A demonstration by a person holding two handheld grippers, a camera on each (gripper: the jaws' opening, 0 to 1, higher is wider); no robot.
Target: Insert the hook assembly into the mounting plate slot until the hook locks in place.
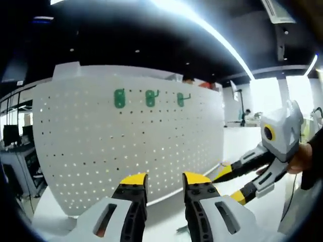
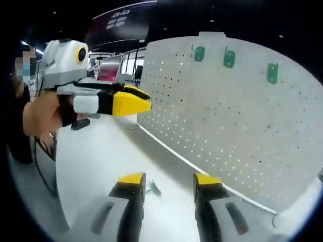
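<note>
A white pegboard mounting plate (image 1: 126,136) (image 2: 237,111) stands upright on the white table. Three green hooks (image 1: 151,97) (image 2: 229,58) hang in a row near its top edge. A small dark hook piece (image 2: 153,189) (image 1: 182,229) lies loose on the table in front of the board. My left gripper (image 1: 165,180) is open and holds nothing, its yellow tips facing the board's lower part. My right gripper (image 2: 169,179) is open too, hovering just above the loose hook piece. The right gripper (image 1: 229,184) comes in from the right, and the left gripper (image 2: 128,103) from the left.
A thin wire hook (image 2: 275,220) lies on the table near the board's foot. A hand (image 1: 303,156) (image 2: 40,113) grips each tool. Desks with monitors (image 1: 12,136) stand left of the board. The white table (image 2: 101,156) stretches out before the board.
</note>
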